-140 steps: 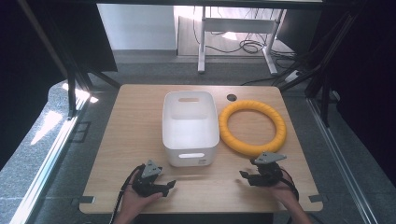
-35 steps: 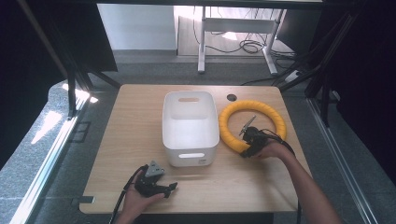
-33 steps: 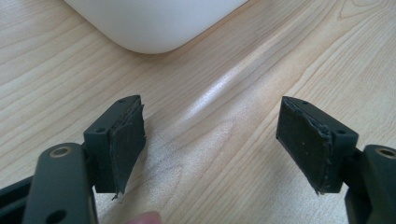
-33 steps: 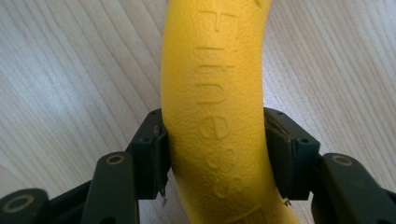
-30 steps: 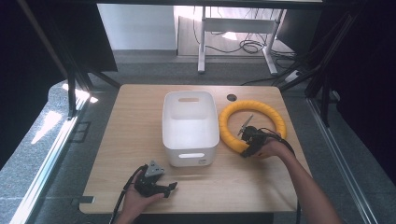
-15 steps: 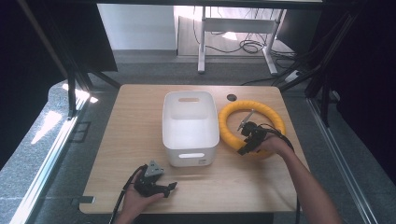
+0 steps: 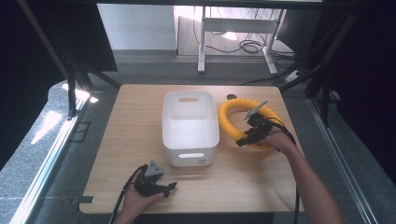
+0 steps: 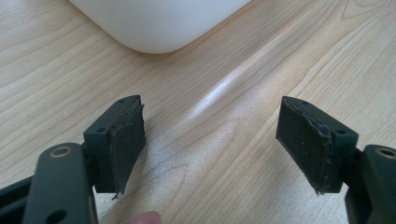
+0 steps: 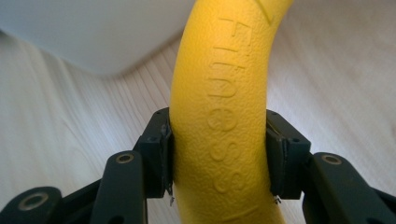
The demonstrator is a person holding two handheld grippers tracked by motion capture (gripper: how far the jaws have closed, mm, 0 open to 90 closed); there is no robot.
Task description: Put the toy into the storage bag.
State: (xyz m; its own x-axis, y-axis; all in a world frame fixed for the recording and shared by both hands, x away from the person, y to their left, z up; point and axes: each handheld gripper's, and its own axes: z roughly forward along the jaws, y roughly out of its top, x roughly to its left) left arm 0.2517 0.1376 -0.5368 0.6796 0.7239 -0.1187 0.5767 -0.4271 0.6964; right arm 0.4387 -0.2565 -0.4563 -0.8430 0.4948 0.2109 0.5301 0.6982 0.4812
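Yellow foam ring [image 7: 235,129] lies on the wooden bench [image 7: 130,116], just right of the white bin [image 7: 190,125]. The right claw [image 7: 246,137], which earlier rested at the near edge, has moved onto the ring's near left part and now pinches it from both sides. The left claw [image 7: 171,186] stays near the front edge, its jaws spread wide with nothing between. I count one ring, one bin, two claws.
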